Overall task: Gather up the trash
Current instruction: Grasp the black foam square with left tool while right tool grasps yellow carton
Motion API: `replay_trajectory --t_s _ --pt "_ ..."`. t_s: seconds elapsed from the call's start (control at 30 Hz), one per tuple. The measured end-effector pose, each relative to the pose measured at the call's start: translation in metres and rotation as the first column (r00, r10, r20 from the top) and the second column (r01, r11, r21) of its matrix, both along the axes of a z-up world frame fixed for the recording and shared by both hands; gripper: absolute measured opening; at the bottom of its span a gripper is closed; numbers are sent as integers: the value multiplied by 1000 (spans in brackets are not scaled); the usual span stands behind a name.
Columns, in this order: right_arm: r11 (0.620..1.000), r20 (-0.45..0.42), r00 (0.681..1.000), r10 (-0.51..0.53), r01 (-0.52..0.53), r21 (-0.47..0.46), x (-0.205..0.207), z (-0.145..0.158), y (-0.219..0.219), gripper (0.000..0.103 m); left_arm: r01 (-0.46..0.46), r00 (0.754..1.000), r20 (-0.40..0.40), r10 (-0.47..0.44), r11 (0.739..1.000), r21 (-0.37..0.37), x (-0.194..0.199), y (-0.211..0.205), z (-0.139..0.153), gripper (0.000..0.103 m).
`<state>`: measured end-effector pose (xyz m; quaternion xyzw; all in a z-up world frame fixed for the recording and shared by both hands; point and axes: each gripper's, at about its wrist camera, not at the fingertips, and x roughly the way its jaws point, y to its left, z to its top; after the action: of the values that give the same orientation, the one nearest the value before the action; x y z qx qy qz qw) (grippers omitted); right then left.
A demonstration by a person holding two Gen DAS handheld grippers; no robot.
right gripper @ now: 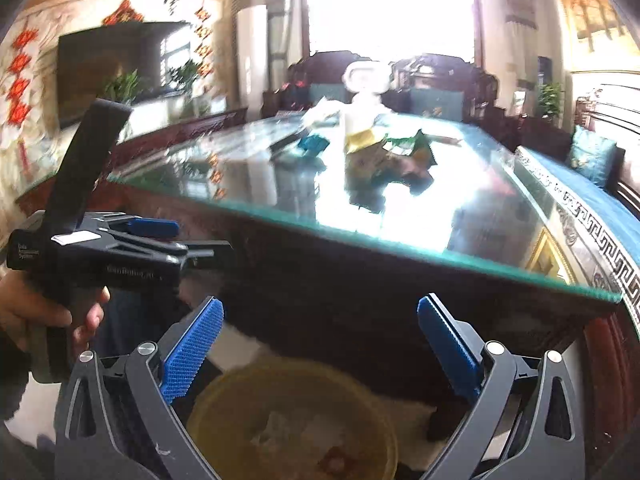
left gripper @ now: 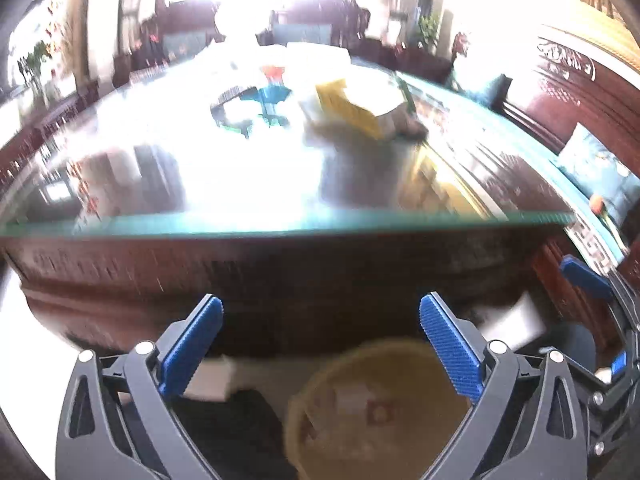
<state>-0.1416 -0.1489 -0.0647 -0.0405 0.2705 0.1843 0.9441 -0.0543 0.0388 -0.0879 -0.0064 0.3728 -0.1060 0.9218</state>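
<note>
Nearest, below both claws, we found a yellow bin [right gripper: 292, 420] on the floor against the table's near side, with pale scraps and something reddish already lying in it. We judged part of the collecting done.

The left claw [left gripper: 320, 344] stood wide open with nothing between its blue pads; the bin's mouth showed in the gap below. The right claw [right gripper: 320, 344] was likewise spread wide and empty, above the same bin.

Beyond, the glass-topped table [left gripper: 280, 222] carried what remained: a yellow wrapper [left gripper: 352, 110] against a heap of pale and brown litter, and a blue item [left gripper: 272, 94] just beside it. All of it lay well apart from both claws, toward the table's far half. We judged several pieces left to fetch.

The right view alone showed the left claw from the side, held in a hand [right gripper: 52, 316], and a white bottle [right gripper: 362, 112] standing upright behind the wrappers, with green packets [right gripper: 404, 146] next to it. The left view alone gave a dark ring-like thing [left gripper: 232, 114] on the glass left of the blue item; blur kept us from telling what it was.
</note>
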Motion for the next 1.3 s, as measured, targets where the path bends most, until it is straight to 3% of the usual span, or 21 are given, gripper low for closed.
replay_trajectory --t_s 0.23,0.43,0.57,0.7,1.03,1.1,1.17,1.3 --pt "999 34 999 29 -30 24 45 29 7 95 -80 987 141 72 996 46 66 11 50 99" --pt "999 86 995 50 -51 12 82 50 14 95 -66 982 181 58 997 35 145 22 68 99" --pt "996 81 995 58 -63 59 111 56 11 95 -96 990 103 94 995 20 204 36 61 99" --pt "993 62 996 60 -66 95 134 55 9 95 -141 989 27 142 989 -44 252 49 47 99" --pt "991 26 996 80 -82 104 168 49 13 95 -178 983 -66 172 979 -101 296 60 27 99" --pt "990 24 996 85 -87 110 169 48 15 94 -193 980 -78 185 976 -103 297 64 24 95" --pt "990 22 996 86 -88 112 170 47 16 95 -192 979 -101 180 974 -124 300 67 20 72" --pt "989 8 995 96 -96 116 174 44 19 94 -181 980 -110 168 976 -121 299 66 18 67"
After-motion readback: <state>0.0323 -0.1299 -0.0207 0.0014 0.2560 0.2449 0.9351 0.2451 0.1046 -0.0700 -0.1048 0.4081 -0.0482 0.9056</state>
